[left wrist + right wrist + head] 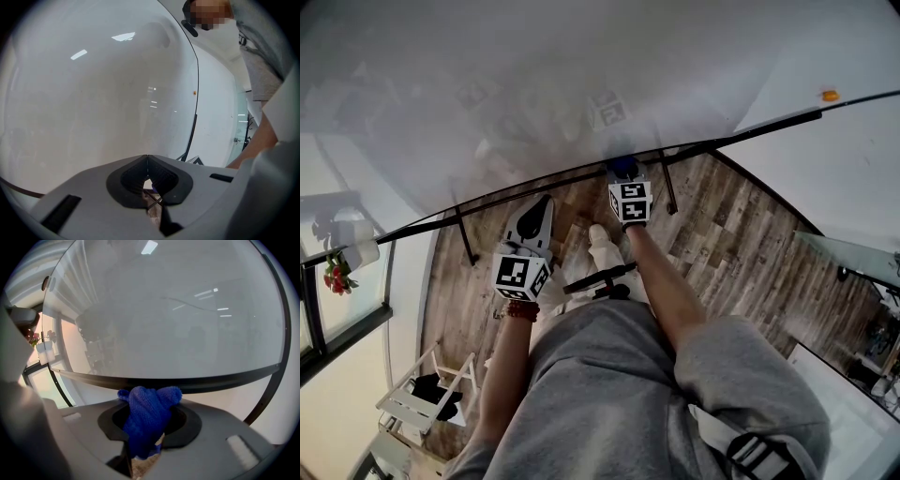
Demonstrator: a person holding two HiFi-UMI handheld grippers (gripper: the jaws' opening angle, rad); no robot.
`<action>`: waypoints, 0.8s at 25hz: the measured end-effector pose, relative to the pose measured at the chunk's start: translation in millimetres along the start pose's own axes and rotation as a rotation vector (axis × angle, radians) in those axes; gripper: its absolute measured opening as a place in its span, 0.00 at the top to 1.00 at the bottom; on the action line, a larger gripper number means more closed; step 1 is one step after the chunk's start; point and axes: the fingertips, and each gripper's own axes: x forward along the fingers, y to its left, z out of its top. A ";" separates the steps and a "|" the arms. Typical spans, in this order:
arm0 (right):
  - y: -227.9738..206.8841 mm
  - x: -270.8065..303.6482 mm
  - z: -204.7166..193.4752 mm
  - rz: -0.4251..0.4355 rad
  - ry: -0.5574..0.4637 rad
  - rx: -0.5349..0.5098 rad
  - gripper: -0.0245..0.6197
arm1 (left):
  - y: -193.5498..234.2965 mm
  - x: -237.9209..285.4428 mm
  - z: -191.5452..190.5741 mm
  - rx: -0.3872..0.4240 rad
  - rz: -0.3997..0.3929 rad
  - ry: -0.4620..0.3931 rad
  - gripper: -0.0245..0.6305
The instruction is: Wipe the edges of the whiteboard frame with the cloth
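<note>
Now our right gripper [150, 427] clamps the cloth [149, 408] at the frame [211, 379] edge, which runs sideways just ahead; left gripper [148, 183] closed, empty.

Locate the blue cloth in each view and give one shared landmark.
Head view: blue cloth sits at centre, at the tip of the right gripper, on the frame line.
Left gripper view: not clearly in it.
Right gripper view: bottom centre, clamped in that gripper's jaws.
Shared landmark: the whiteboard's dark frame.
</note>
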 end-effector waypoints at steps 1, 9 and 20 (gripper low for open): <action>1.6 0.1 0.0 0.001 0.002 -0.002 0.76 | 0.7 -1.3 0.1 -0.001 0.001 0.000 0.95; 20.5 4.8 -0.4 0.019 0.014 -0.010 0.76 | 9.3 -10.8 -1.0 -0.010 0.005 -0.003 0.95; 44.7 11.6 1.0 0.055 0.019 -0.027 0.76 | 26.0 -22.6 -1.6 -0.026 0.039 -0.015 0.95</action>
